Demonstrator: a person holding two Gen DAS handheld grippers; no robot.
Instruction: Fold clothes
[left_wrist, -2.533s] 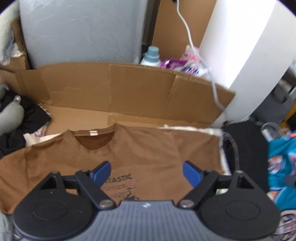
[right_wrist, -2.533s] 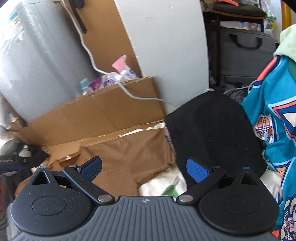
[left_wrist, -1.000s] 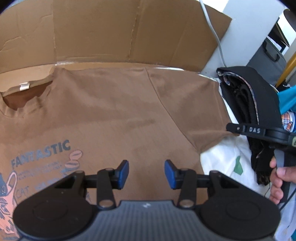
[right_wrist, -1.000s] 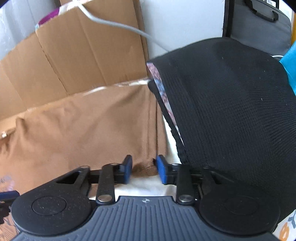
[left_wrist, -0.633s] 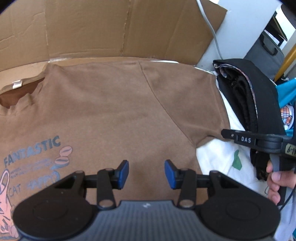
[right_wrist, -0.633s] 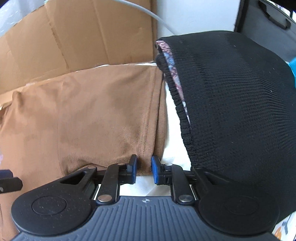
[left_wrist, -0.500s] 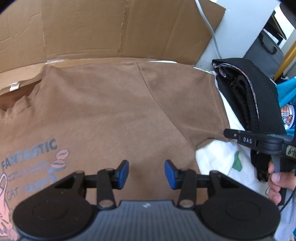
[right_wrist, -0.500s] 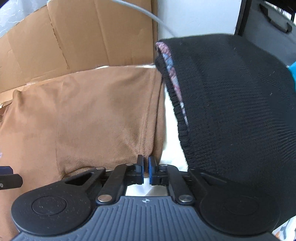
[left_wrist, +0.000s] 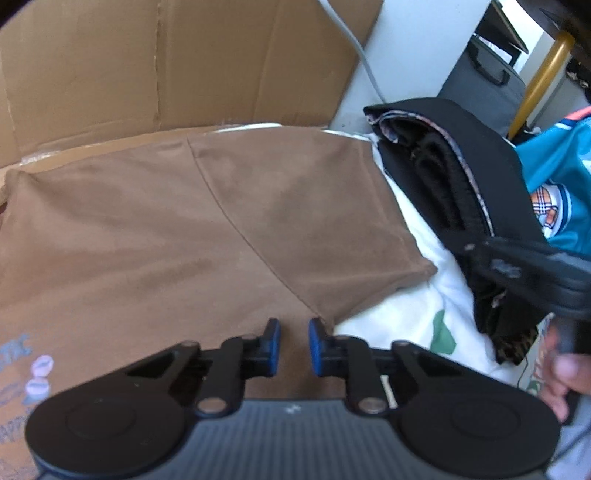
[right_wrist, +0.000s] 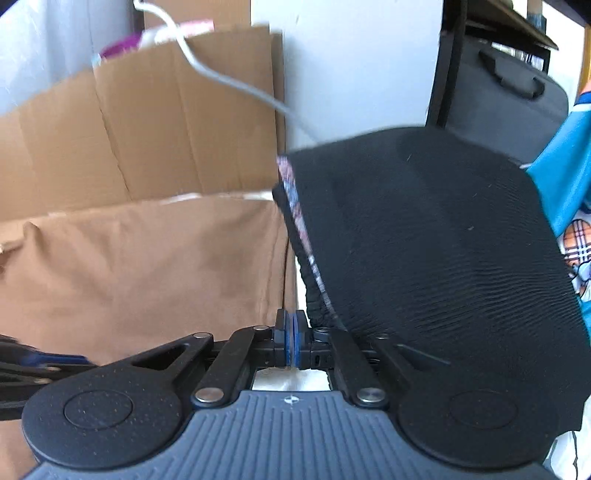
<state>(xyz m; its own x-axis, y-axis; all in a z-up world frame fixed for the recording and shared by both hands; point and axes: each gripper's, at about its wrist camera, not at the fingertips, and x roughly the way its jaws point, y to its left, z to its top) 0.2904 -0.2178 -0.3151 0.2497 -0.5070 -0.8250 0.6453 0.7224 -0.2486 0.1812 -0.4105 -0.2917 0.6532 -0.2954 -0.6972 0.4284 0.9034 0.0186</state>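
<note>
A brown T-shirt (left_wrist: 184, 240) lies spread flat, with its right sleeve (left_wrist: 314, 229) pointing toward a folded black garment (left_wrist: 461, 177). My left gripper (left_wrist: 294, 347) hovers over the shirt's side just below the armpit. It is open, with only a narrow gap and brown cloth showing through it. In the right wrist view my right gripper (right_wrist: 293, 343) is shut, and the hem of the brown sleeve (right_wrist: 290, 280) runs down into its pads. The black garment (right_wrist: 424, 240) presses close against that gripper's right side.
Cardboard walls (left_wrist: 147, 74) stand behind the shirt. White bedding with green marks (left_wrist: 406, 314) lies under the sleeve. A teal jersey (left_wrist: 554, 173) sits at the far right, with a dark bag (right_wrist: 498, 103) and a grey cable (right_wrist: 240, 85) behind. A hand (left_wrist: 565, 369) shows at the right edge.
Both grippers dropped from above onto the shirt. My right gripper closed fully at the sleeve hem. My left gripper moved right toward the armpit and its gap narrowed.
</note>
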